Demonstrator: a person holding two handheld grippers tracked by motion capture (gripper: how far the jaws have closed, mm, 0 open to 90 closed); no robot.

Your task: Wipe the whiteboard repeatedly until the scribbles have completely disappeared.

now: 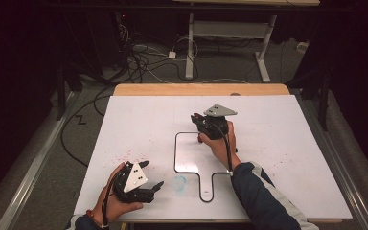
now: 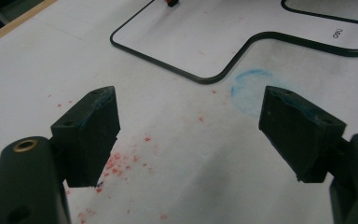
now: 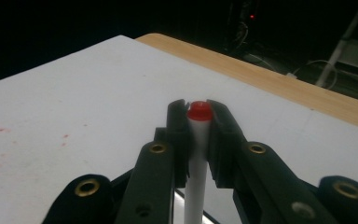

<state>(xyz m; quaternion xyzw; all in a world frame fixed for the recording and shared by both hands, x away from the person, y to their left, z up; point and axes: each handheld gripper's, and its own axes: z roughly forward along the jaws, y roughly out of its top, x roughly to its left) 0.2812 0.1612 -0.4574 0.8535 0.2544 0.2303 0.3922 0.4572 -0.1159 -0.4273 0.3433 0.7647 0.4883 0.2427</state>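
Marker (image 3: 198, 140) clamped in right gripper view, unclear overhead

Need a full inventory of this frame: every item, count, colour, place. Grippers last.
White marker pen with red end: 1, white barrel, red end, held between the right gripper's jaws.
Black outline loop: 1, black, lying on the board's centre, a narrow tab toward the near edge.
Blue smudge circle: 1, pale blue, on the board just left of the tab.
Red specks: many, red, scattered on the board near the left gripper.
White board: 1, white, covering the wooden table.
Wooden table: 1, light wood, far edge exposed.
Left gripper: 1, black, open, near-left corner.
Right gripper: 1, black, shut on the pen.
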